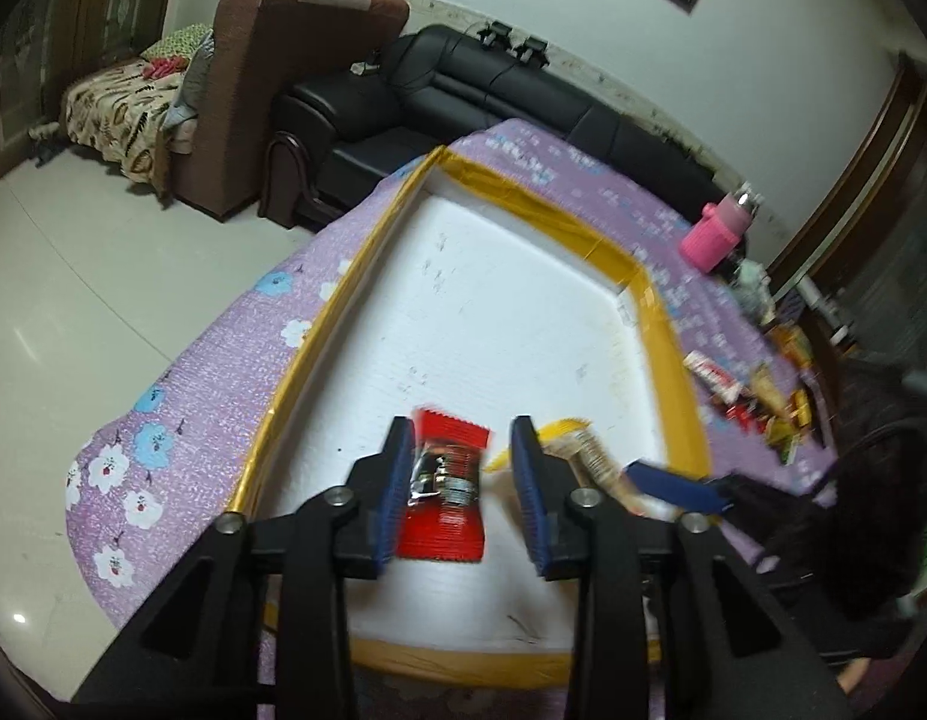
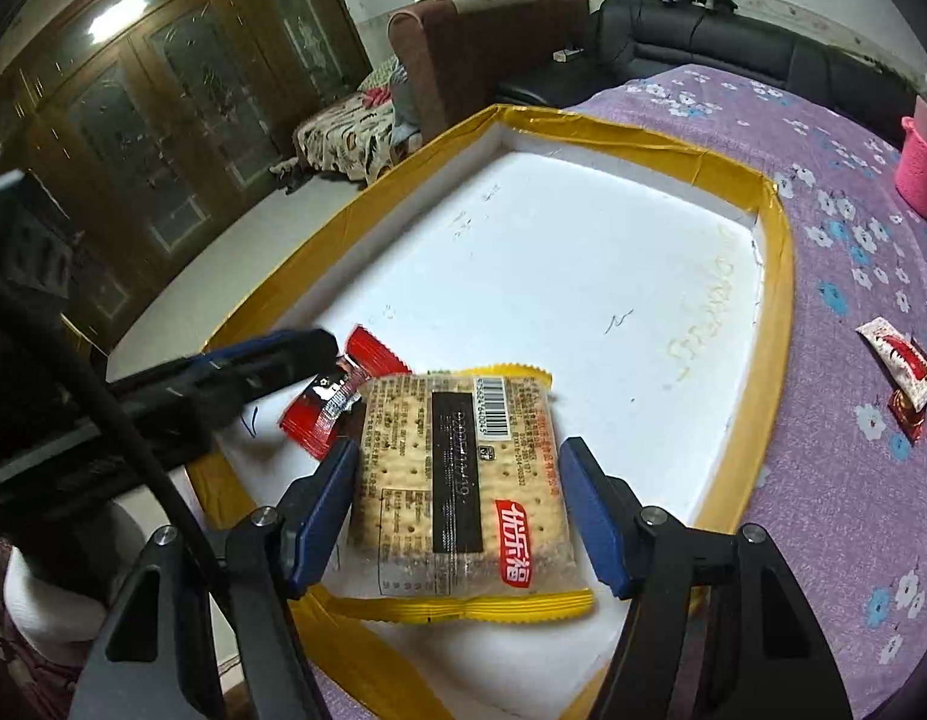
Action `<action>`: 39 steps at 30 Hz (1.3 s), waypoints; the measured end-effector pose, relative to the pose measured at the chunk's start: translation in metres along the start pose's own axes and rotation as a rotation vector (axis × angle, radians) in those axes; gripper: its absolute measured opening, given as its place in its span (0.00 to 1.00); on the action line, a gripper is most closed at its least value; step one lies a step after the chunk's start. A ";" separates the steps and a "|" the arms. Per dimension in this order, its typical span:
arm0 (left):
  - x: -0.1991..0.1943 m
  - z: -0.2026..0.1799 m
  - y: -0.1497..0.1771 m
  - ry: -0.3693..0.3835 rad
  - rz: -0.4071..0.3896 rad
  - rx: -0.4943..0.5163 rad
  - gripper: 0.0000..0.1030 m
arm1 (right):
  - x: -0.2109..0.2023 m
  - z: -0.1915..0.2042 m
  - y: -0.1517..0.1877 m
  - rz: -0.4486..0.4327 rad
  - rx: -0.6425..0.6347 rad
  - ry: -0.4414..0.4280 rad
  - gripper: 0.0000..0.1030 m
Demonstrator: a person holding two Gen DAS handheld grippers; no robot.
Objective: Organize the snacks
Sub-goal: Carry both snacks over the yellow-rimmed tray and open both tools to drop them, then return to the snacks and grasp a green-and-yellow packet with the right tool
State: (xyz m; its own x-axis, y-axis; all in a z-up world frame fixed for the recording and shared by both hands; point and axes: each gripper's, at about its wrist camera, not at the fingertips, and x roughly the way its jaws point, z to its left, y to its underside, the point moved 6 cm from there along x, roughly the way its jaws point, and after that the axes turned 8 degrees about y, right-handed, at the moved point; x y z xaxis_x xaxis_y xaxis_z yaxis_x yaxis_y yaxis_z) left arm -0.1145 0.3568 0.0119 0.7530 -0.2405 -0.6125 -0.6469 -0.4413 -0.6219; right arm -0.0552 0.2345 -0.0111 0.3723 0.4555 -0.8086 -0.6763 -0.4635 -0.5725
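Observation:
A white foam tray (image 1: 316,348) with a yellow taped rim lies on a purple flowered cloth. In the left wrist view my left gripper (image 1: 461,429) stands open low over the tray's near end. A red snack packet (image 1: 445,498) lies between its blue pads, with a gap to the right pad. In the right wrist view my right gripper (image 2: 457,450) is shut on a yellow-edged cracker packet (image 2: 463,480), which hangs tilted over the tray's (image 2: 775,300) near corner. The red packet (image 2: 325,408) lies just left of it, under the left gripper's fingers (image 2: 271,354).
Several loose snack packets (image 1: 757,390) lie on the cloth right of the tray, also seen in the right wrist view (image 2: 901,372). A pink bottle (image 1: 715,234) stands at the far right. A black sofa (image 1: 463,90) runs behind the table.

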 end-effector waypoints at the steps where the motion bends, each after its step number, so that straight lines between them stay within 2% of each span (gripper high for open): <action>1: -0.006 -0.001 -0.002 0.014 -0.018 -0.007 0.49 | 0.000 0.001 0.000 -0.002 0.001 -0.008 0.66; 2: -0.011 -0.002 -0.004 0.018 -0.039 -0.015 0.55 | -0.001 0.001 -0.001 -0.007 0.003 -0.011 0.66; 4: -0.023 -0.001 -0.009 0.031 -0.081 -0.041 0.73 | -0.009 0.001 -0.005 -0.038 0.001 -0.019 0.66; 5: -0.030 -0.001 -0.011 0.049 -0.106 -0.060 0.75 | -0.014 0.005 -0.004 -0.054 -0.002 -0.020 0.66; 9: -0.051 -0.010 -0.015 0.109 -0.179 -0.098 0.93 | -0.038 0.001 -0.002 -0.131 -0.020 0.010 0.66; 12: -0.055 -0.024 -0.015 0.175 -0.185 -0.081 0.93 | -0.056 -0.015 0.002 -0.173 0.004 0.041 0.66; 17: -0.044 -0.046 -0.007 0.201 -0.128 -0.036 0.93 | -0.081 -0.070 0.019 -0.199 0.102 0.100 0.66; 23: -0.031 -0.065 0.001 0.191 -0.079 -0.004 0.93 | -0.113 -0.168 0.050 -0.206 0.282 0.228 0.67; 26: -0.026 -0.079 0.005 0.190 -0.062 0.023 0.93 | -0.134 -0.231 0.073 -0.212 0.428 0.300 0.67; 30: -0.017 -0.099 0.013 0.192 -0.032 0.060 0.93 | -0.150 -0.293 0.088 -0.219 0.566 0.367 0.67; 33: -0.008 -0.115 0.020 0.190 -0.004 0.089 0.93 | -0.151 -0.317 0.086 -0.227 0.588 0.392 0.67; 39: 0.002 -0.145 0.030 0.179 0.034 0.156 0.93 | -0.123 -0.327 0.071 -0.200 0.517 0.412 0.66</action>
State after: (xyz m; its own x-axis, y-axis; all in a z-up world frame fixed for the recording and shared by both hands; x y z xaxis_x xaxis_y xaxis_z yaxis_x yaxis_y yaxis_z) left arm -0.1149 0.2175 0.0628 0.7309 -0.4085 -0.5468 -0.6726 -0.2952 -0.6786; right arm 0.0588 -0.1029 0.0037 0.6631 0.1214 -0.7386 -0.7479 0.0673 -0.6604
